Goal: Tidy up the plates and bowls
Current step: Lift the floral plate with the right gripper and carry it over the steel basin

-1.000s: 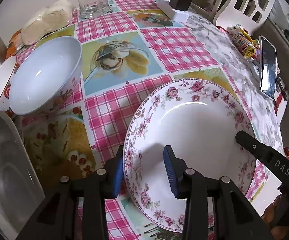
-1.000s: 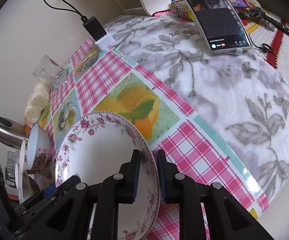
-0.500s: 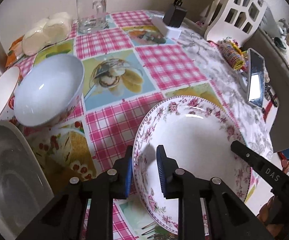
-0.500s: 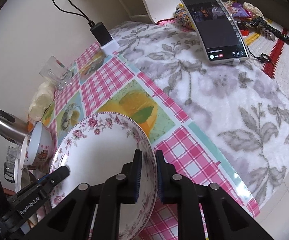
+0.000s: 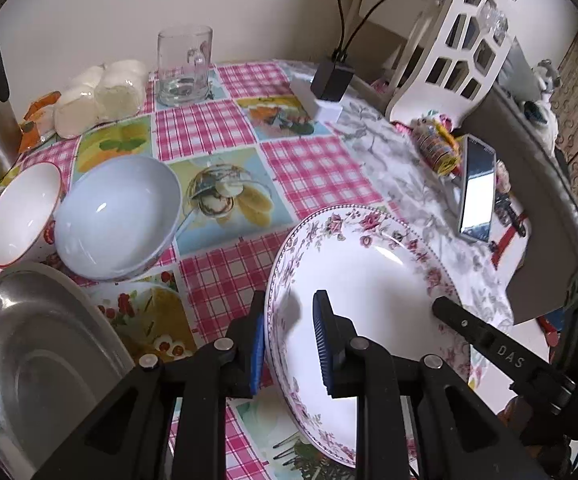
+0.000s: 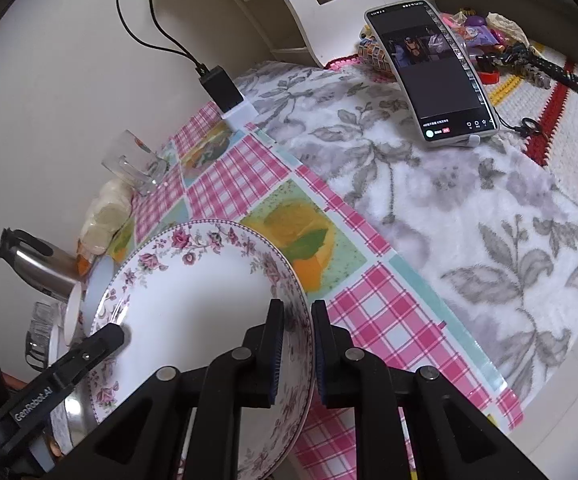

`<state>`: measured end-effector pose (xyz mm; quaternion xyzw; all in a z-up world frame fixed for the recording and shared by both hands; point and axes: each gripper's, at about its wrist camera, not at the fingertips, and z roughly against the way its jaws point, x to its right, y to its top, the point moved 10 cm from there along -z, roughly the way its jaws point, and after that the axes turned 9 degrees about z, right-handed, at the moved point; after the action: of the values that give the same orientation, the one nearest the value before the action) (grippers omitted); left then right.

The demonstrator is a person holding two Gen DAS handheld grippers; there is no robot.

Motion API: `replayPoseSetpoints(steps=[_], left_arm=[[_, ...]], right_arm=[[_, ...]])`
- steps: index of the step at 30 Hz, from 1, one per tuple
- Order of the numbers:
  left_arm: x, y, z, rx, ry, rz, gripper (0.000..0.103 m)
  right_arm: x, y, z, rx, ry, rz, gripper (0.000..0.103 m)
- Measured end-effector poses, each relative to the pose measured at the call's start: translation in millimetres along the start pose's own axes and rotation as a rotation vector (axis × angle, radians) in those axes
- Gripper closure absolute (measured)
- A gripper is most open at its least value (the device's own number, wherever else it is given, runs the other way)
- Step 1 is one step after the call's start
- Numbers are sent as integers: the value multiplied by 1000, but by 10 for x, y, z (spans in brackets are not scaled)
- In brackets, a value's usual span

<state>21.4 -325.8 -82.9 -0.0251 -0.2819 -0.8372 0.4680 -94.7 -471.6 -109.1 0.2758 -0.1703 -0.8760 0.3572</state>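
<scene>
- The table [image 5: 225,120], spread with a pink checked cloth, is carrying everything; along its left edge a steel tray [image 5: 29,360] is sitting at the near corner, with a pale blue bowl [image 5: 117,216] and a red-rimmed bowl [image 5: 21,216] touching each other just behind it.
- The floral plate [image 5: 369,280], near the table's front edge, is tilting clear of the cloth between my two tools, its far rim pointing towards the phone [image 5: 477,192] propped by the right edge.
- My left gripper [image 5: 289,344] is pinching the plate's left rim, one blue pad outside and one inside the well, the jaws having just been closing onto it.
- My right gripper [image 6: 293,350] is clamping the opposite rim, nearly shut, the thin edge between its pads.
- Judging by this, I am in the lifting step, with both tools sharing the plate.
- The next move, I think, is calling for both hands to rise level together and carry the plate towards the tray corner, keeping clear of the bowls.
</scene>
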Motion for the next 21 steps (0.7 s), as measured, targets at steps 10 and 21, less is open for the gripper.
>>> replayPoseSetpoints(steps=[10, 21], left_arm=[[-143, 93, 314, 58, -46, 41, 80], [-572, 71, 593, 88, -57, 120, 80]], right_arm=[[-293, 71, 203, 67, 28, 47, 88], [-760, 4, 253, 73, 49, 125, 88]])
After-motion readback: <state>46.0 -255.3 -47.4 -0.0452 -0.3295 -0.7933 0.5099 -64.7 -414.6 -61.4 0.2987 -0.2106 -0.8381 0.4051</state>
